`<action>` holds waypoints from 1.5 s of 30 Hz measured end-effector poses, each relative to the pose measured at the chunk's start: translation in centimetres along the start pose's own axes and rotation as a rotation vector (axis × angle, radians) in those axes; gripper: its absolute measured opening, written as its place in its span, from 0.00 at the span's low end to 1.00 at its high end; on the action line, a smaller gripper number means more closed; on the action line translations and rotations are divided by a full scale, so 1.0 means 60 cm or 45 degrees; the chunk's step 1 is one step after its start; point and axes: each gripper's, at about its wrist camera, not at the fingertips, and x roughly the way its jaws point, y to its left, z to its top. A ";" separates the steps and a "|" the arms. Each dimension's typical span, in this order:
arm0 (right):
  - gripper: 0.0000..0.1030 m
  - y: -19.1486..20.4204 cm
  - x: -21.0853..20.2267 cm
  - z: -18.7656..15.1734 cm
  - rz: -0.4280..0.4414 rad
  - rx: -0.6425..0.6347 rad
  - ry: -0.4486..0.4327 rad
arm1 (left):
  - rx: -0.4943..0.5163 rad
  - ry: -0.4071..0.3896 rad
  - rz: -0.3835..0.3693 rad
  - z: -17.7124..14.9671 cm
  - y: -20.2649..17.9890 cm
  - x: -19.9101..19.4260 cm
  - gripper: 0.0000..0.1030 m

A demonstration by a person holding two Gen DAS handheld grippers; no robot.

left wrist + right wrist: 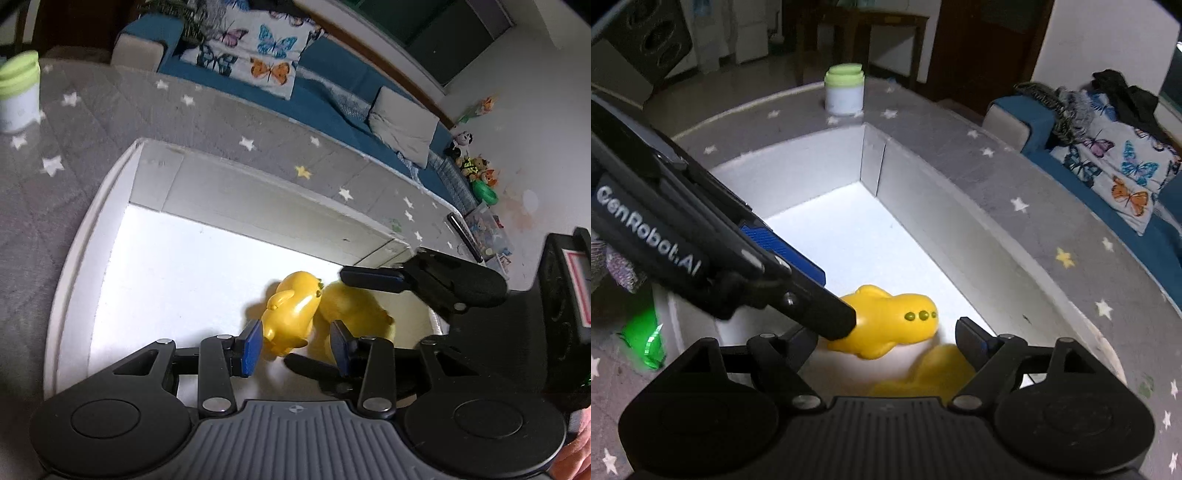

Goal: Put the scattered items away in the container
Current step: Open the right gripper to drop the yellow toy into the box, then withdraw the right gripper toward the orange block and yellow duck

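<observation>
Container: white open-topped box [110, 236], shallow, straight-walled, standing on a grey star-printed cloth [92, 122] over the counter. Floor brightly lit.

Contents: two yellow plastic toy figures, lying on the box floor at its near end, just beside each other and apparently touching. First yellow toy [291, 314] lies on its side, glossy, rounded, with a small stubby limb uppermost; the right wrist view shows three dark green studs along its body [894, 325]. Second yellow toy [354, 310] is partly hidden and blurred; form unclear.

Left tongs [297, 345]: spread wide, blue pads either side of the first toy's lower end, not closed on it. Right tongs [886, 338]: spread wide above the toys, holding nothing.

Handling (judged): hollow moulded plastic, likely light and stiff, smooth enough to slip; grip across the narrower mid-body, not the rounded ends or the stubby limb.

Elsewhere: white jar with pale green lid [844, 90] on the cloth beyond the box; a shiny green item [646, 339] outside the box's near wall, too blurred to identify. Both toys already lie in the box.
</observation>
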 end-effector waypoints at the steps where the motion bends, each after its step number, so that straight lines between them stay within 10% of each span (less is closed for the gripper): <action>1: 0.81 0.001 -0.012 -0.004 -0.008 0.007 -0.021 | 0.017 -0.018 0.005 -0.004 -0.007 -0.009 0.41; 18: 0.85 0.068 -0.227 -0.176 -0.174 0.142 -0.262 | 0.221 -0.142 -0.112 -0.209 -0.135 -0.139 0.41; 45: 0.91 0.073 -0.239 -0.373 -0.346 0.422 -0.154 | 0.431 0.112 -0.211 -0.384 -0.245 -0.036 0.41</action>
